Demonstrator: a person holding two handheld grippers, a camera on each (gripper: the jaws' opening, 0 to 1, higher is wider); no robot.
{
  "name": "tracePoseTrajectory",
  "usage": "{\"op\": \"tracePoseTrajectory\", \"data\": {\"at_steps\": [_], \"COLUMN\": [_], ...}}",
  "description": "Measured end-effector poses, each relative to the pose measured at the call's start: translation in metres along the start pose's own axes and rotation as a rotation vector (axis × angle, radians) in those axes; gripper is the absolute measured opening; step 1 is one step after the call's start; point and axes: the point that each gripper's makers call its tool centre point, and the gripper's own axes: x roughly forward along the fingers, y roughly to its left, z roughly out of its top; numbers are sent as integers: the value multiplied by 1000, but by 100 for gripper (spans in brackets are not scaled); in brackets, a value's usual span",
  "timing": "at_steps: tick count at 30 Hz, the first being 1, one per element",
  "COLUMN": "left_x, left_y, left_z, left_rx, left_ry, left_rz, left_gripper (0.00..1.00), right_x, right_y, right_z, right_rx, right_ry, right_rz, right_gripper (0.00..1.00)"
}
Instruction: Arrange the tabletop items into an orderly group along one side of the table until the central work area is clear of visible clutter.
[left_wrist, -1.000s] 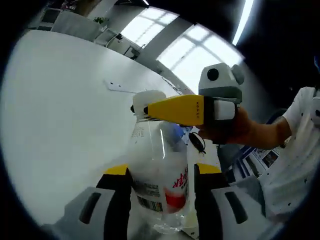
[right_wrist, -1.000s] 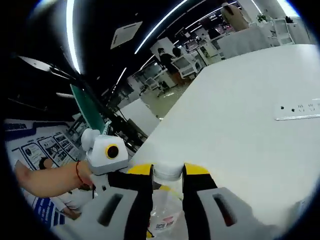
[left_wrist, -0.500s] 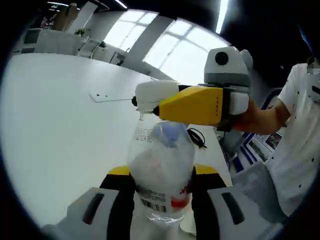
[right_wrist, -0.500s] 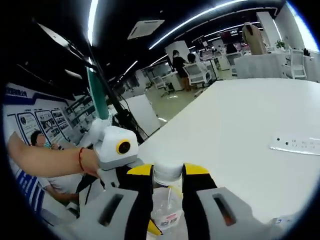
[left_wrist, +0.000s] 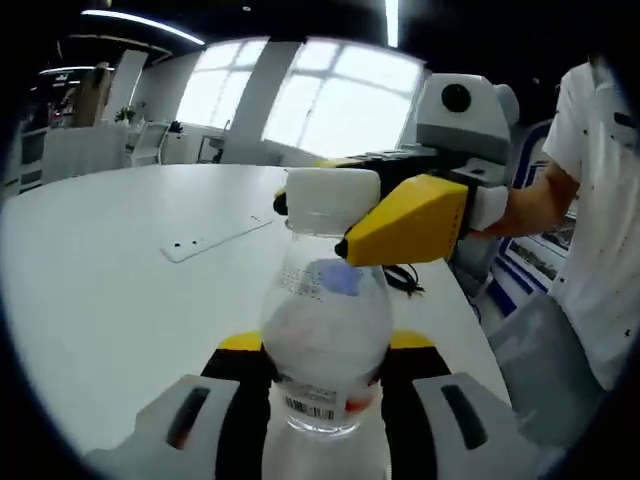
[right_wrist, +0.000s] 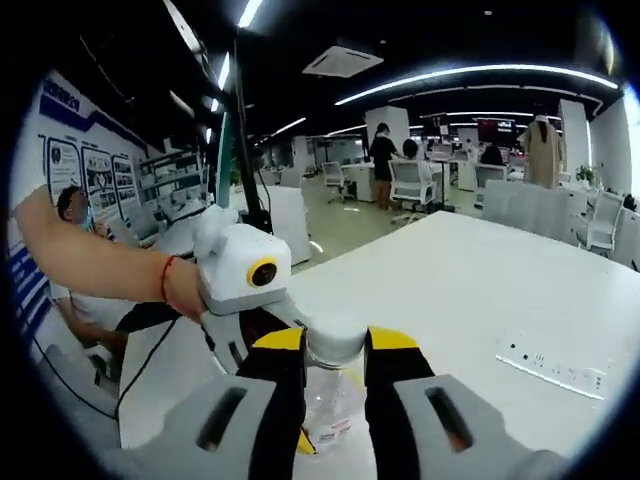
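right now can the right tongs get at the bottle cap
Yes, it looks so: the right tongs already close on the white cap, while the left tongs grip the bottle body lower down, leaving the top free.

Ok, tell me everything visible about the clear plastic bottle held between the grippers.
The clear plastic bottle has a white screw cap and a red-and-white label with a barcode. It looks almost empty. It stands roughly upright above the white table. The left gripper clamps its body; the right gripper closes on the cap from the side.
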Motion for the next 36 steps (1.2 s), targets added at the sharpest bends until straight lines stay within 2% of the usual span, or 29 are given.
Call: {"op": "tracePoseTrajectory", "data": {"at_steps": [4, 13, 26, 36], "left_x": [8, 24, 31, 31], "left_y": [1, -5, -2, 0], "left_z": [6, 17, 14, 9], "left_rx": [58, 122, 166, 176], "left_ry": [4, -8, 1, 15], "left_rz": [12, -2, -6, -2], "left_gripper": [42, 41, 41, 42], "right_x": [-10, -29, -31, -29], "right_y": [-5, -15, -14, -15], "right_z": [1, 2, -6, -11], "right_rx": [-52, -112, -218, -240], "right_ry": [-2, -6, 35, 49], "right_rz": [-23, -56, -73, -75], "right_gripper": [20, 20, 20, 20]}}
